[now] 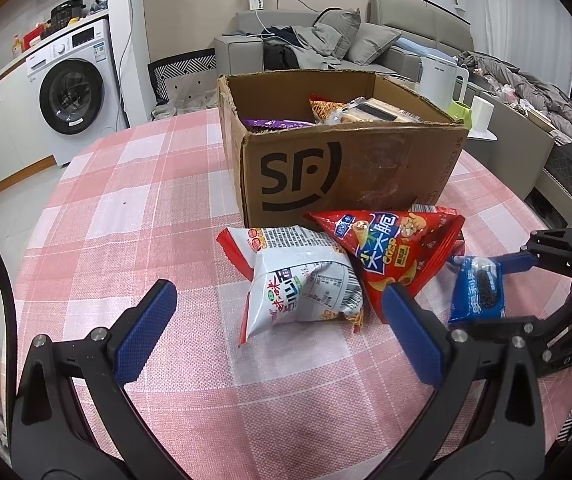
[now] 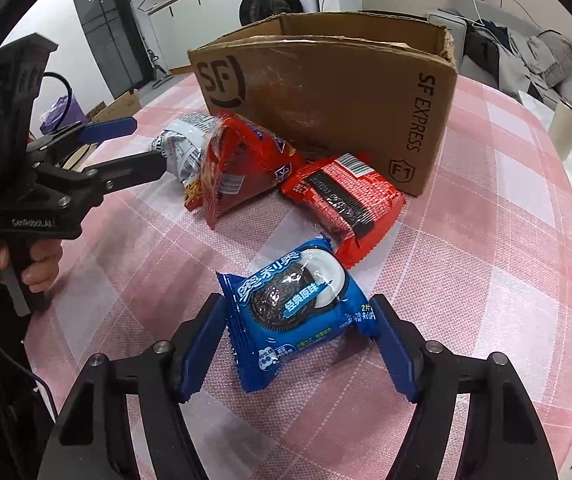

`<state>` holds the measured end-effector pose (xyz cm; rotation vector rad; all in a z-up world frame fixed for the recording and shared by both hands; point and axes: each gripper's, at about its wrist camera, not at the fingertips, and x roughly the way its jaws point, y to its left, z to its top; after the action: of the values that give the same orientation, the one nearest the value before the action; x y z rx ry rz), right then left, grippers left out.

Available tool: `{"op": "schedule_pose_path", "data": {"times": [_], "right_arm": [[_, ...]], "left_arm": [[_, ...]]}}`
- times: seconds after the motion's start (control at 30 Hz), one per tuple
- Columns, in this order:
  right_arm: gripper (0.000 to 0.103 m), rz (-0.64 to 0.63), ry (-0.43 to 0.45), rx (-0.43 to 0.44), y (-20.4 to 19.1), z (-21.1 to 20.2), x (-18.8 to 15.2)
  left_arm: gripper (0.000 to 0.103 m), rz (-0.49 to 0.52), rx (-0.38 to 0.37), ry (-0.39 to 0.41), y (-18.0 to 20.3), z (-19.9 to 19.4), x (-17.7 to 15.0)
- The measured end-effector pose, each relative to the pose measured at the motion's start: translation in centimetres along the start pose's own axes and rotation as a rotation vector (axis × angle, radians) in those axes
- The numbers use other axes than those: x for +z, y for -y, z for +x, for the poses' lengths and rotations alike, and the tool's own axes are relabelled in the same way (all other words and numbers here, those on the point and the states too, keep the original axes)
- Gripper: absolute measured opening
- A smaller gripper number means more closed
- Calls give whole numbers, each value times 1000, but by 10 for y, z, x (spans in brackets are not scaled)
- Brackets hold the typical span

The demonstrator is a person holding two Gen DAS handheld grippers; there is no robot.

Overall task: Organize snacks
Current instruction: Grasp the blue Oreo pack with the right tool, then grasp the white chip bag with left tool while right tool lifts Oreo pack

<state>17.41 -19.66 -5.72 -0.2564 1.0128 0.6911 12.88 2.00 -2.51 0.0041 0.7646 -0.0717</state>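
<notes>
Right wrist view: the right claw brackets a blue cookie packet lying flat on the pink checked tabletop, its blue pads at the packet's crimped ends, the left pad touching the wrapper edge and the right pad at the other end seam; whether they press firmly cannot be told, and the packet rests on the cloth. Just beyond it lies a red flat snack pack, barcode side up, near the corner of an open cardboard box printed with "SF Express". To the left of that pack, a red triangular crisp bag leans against a white noodle snack bag, both close in front of the box.

The left claw, held in a person's hand at the left of the view, points toward the white bag with its fingers spread and nothing between them.

From the left wrist view, the left claw stands wide open above the tabletop, the white noodle snack bag and red triangular crisp bag lying ahead of its pads. The blue cookie packet sits to the right, between the right claw's fingers. The cardboard box behind already holds several snack packs.
</notes>
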Motion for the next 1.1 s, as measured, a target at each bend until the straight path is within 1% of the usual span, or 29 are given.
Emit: {"op": "schedule_pose_path", "data": {"times": [0.03, 0.13, 0.17, 0.47, 0.8, 0.97, 1.03, 1.07, 1.1], "right_arm": [[63, 1, 2, 11, -1, 0, 0], [52, 4, 18, 12, 2, -2, 1], [50, 7, 26, 18, 3, -3, 2], [48, 7, 97, 54, 7, -24, 6], [48, 50, 124, 48, 18, -34, 7], [48, 64, 139, 49, 19, -36, 7], [48, 70, 146, 51, 20, -38, 6], [48, 72, 147, 53, 21, -39, 6], [48, 73, 147, 52, 21, -39, 5]], "left_arm": [[102, -1, 1, -1, -1, 1, 0], [102, -9, 3, -7, -3, 4, -1], [102, -10, 4, -9, -3, 4, -1], [102, -37, 10, -25, -10, 16, -1], [102, -94, -49, -69, -15, 38, 0], [102, -83, -39, -79, -12, 47, 1], [94, -82, -52, -77, -11, 48, 2], [91, -80, -70, -76, -10, 49, 3], [83, -77, -88, -77, -10, 49, 2]]}}
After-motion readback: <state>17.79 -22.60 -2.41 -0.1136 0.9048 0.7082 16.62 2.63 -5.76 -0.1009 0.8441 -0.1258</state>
